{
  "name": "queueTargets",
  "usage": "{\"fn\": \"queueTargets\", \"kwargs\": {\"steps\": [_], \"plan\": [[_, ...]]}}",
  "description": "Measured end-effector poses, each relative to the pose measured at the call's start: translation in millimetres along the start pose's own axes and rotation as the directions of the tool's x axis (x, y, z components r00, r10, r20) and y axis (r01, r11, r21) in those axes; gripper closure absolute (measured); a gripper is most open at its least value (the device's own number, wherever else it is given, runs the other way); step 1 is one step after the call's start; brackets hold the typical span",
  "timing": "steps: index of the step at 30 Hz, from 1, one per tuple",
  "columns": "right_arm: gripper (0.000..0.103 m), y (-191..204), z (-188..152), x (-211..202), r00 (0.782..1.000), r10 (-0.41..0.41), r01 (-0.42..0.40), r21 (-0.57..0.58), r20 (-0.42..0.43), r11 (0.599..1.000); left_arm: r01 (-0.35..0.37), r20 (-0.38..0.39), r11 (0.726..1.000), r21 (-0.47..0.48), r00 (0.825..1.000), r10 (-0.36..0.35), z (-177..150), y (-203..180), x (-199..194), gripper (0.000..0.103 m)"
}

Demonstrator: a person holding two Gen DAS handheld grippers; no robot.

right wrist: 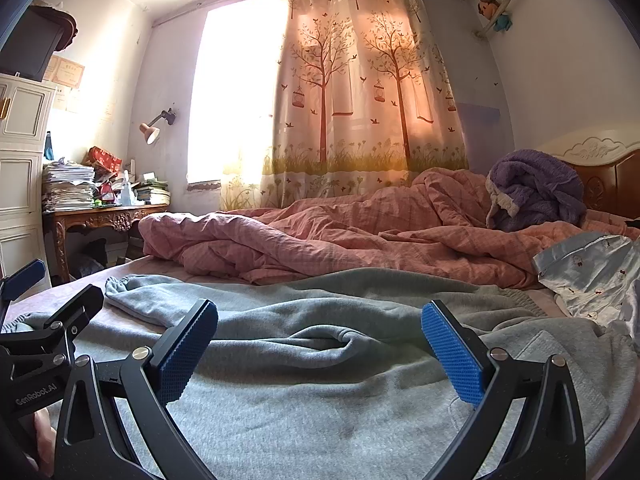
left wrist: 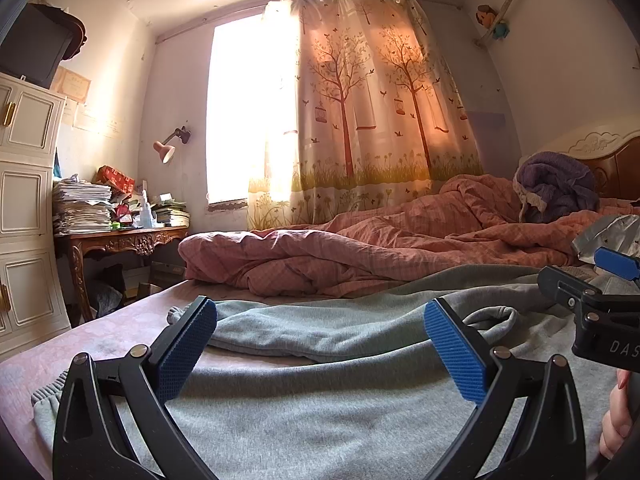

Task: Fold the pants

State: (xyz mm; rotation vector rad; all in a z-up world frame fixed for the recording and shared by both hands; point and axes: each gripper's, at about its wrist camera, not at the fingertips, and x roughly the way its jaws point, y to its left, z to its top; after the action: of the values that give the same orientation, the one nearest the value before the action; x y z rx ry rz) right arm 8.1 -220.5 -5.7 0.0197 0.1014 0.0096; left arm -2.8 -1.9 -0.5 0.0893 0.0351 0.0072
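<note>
Grey sweatpants (left wrist: 304,408) (right wrist: 320,400) lie spread and rumpled across the near part of the bed, with a cuffed leg end (right wrist: 124,288) at the left and a fold bunched in the middle (right wrist: 344,340). My left gripper (left wrist: 320,344) hovers low over the cloth, jaws wide open, nothing between the blue pads. My right gripper (right wrist: 320,344) is likewise open and empty above the pants. In the left wrist view the right gripper (left wrist: 600,280) shows at the right edge; in the right wrist view the left gripper (right wrist: 44,308) shows at the left edge.
A crumpled pink quilt (left wrist: 360,248) lies behind the pants, with a purple blanket (right wrist: 536,192) by the wooden headboard (right wrist: 608,184). A light printed cloth (right wrist: 592,276) sits at the right. A cluttered carved desk (left wrist: 120,240) and white cabinet (left wrist: 24,200) stand left of the bed.
</note>
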Motion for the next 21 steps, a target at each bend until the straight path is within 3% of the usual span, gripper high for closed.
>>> {"fn": "queueTargets", "kwargs": {"steps": [21], "plan": [[0.000, -3.6, 2.1, -8.5, 0.999, -0.001, 0.001, 0.010, 0.034, 1.000, -0.004, 0.002, 1.000, 0.000, 1.000, 0.004, -0.6, 4.0, -1.6, 0.000]]}}
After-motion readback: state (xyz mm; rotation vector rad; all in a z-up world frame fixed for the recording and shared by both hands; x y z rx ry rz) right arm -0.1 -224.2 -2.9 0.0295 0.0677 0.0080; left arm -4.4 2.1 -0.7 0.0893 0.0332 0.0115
